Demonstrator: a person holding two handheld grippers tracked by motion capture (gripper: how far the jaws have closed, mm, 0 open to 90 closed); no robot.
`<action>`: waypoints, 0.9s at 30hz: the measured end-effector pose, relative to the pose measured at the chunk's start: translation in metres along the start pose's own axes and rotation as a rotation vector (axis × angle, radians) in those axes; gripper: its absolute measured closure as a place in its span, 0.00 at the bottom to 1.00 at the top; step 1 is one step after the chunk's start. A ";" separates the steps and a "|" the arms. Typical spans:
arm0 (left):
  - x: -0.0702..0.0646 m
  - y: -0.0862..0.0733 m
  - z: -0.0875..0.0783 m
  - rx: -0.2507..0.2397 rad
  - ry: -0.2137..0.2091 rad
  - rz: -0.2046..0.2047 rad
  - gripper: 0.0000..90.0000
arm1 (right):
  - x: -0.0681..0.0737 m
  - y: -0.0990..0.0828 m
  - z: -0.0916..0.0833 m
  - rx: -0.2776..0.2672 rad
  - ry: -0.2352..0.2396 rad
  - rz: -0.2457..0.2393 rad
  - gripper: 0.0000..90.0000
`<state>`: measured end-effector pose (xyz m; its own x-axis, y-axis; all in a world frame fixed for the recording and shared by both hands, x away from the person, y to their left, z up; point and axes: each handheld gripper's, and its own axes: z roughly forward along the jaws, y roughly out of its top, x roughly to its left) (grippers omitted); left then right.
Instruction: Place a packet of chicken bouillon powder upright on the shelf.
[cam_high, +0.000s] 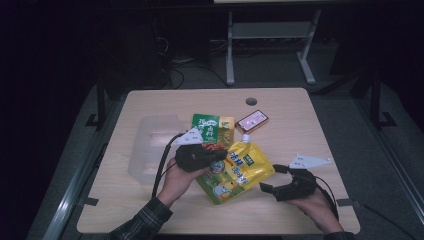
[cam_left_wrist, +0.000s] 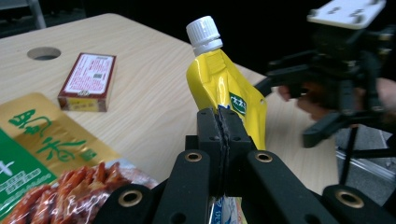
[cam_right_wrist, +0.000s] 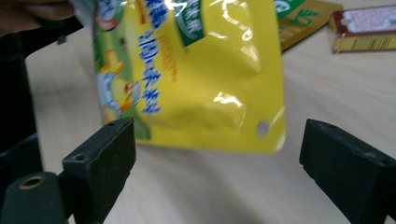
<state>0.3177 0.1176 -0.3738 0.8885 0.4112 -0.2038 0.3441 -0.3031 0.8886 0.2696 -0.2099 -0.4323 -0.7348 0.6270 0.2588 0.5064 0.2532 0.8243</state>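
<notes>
A yellow spouted pouch (cam_high: 247, 167) with a white cap (cam_left_wrist: 204, 32) is tilted up off the wooden table (cam_high: 300, 135). My left gripper (cam_high: 221, 157) is shut on one edge of it, and in the left gripper view the jaws (cam_left_wrist: 223, 126) pinch the yellow film tightly. My right gripper (cam_high: 270, 177) stands open just right of the pouch's lower corner. In the right gripper view its two jaws (cam_right_wrist: 217, 144) are wide apart, with the pouch's lower edge (cam_right_wrist: 201, 84) hanging just beyond them and touching neither pad.
A green and gold snack bag (cam_high: 211, 127) lies behind the pouch, partly under my left gripper. A small red box (cam_high: 252, 120) sits at the back right of it. A clear plastic tray (cam_high: 150, 145) rests on the table's left half. A round cable hole (cam_high: 251, 101) is near the far edge.
</notes>
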 end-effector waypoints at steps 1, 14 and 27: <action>-0.001 0.001 -0.001 -0.004 -0.003 0.009 0.99 | -0.002 0.003 0.003 0.000 0.001 -0.001 0.12; -0.001 0.008 -0.016 -0.078 0.026 0.006 0.99 | -0.004 0.020 0.036 -0.052 0.122 -0.010 0.35; 0.005 0.007 -0.023 -0.110 0.062 -0.015 0.99 | -0.003 0.033 0.037 -0.088 0.187 -0.047 0.96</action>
<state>0.3178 0.1377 -0.3587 0.8620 0.4682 -0.1943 0.3185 -0.2019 0.9262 0.3055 -0.1766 -0.4241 -0.8321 0.4659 0.3010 0.4339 0.2088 0.8764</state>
